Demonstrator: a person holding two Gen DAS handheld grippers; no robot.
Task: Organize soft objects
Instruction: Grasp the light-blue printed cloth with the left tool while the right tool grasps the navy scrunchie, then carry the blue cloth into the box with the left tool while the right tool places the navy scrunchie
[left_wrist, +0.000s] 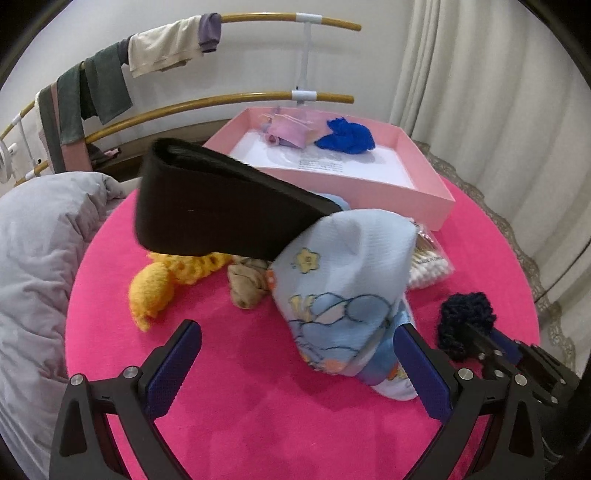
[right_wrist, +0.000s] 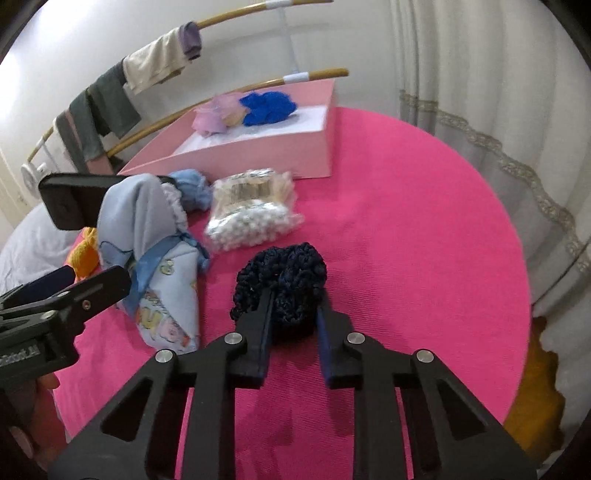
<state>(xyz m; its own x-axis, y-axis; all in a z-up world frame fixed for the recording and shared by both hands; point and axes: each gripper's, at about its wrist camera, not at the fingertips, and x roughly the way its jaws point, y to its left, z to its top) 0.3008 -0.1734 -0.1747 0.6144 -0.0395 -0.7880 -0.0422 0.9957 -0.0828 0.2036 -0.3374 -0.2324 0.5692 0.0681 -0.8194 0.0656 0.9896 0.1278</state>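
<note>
My right gripper (right_wrist: 293, 317) is shut on a dark navy crocheted piece (right_wrist: 282, 282), which also shows at the right of the left wrist view (left_wrist: 466, 319). My left gripper (left_wrist: 297, 343) is open, its fingers either side of a light blue printed cloth (left_wrist: 347, 288) that stands bunched on the pink round table (left_wrist: 258, 387). A black band (left_wrist: 218, 205) leans on that cloth. An orange knit piece (left_wrist: 155, 286) and a beige cloth (left_wrist: 247, 286) lie behind. The pink box (left_wrist: 388, 184) at the back holds a blue knit piece (left_wrist: 347, 136) and a pale pink cloth (left_wrist: 288, 129).
A clear bag of cotton swabs (right_wrist: 251, 210) lies in front of the box. A grey duvet (left_wrist: 40, 258) is left of the table. A rail rack (left_wrist: 258, 98) with hung clothes stands behind. Curtains (left_wrist: 498, 92) hang on the right.
</note>
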